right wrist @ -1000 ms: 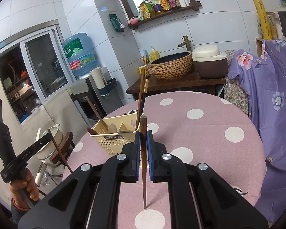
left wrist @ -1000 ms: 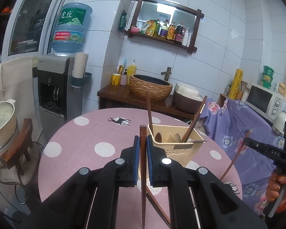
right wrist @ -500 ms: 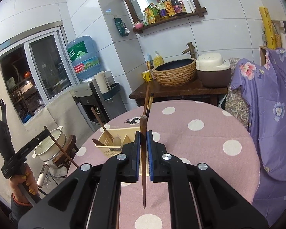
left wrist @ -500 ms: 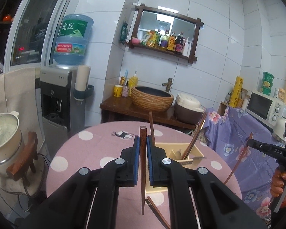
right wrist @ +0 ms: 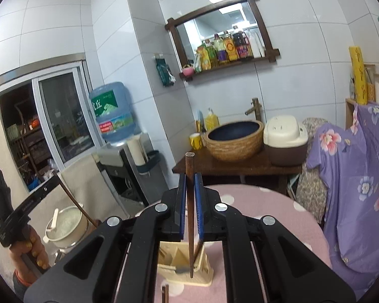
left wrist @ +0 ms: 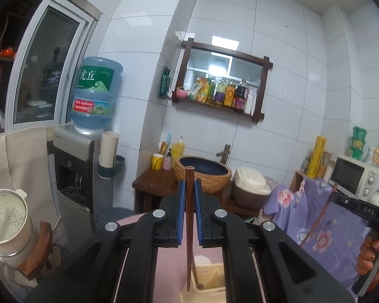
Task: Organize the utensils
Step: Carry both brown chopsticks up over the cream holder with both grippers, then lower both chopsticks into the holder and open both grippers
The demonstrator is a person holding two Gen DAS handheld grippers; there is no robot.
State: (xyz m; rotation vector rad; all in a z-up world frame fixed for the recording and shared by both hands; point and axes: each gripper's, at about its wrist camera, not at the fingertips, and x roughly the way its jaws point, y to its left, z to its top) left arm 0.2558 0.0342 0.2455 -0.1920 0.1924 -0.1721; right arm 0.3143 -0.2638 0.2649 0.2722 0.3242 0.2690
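Biggest change versus a second earlier: both cameras had climbed, so the pink dotted table (right wrist: 278, 209) dropped to the bottom of each view and the tiled wall filled the rest. The cream utensil basket (right wrist: 187, 265) had sat mid-frame before; it then showed only low between the fingers, still on the table with a few utensils inside. The left gripper (left wrist: 188, 212) stayed clamped narrow on an upright dark wooden chopstick (left wrist: 188, 227), tip hanging over the basket's rim in that view. The right gripper (right wrist: 188, 207) was likewise pinched shut on its own chopstick (right wrist: 189, 214), tip in front of the basket. Neither stick had slipped in the pads. Read: both sticks lifted clear together, likely set up for dropping into the basket; neither was in yet. Legible text: the water bottle (left wrist: 94, 96) label read "虎丘" in white on green, with a red band below too small to read reliably. The other gripper's body, seen from the left camera, carried "DAS". The basket's nameplate was unreadable.
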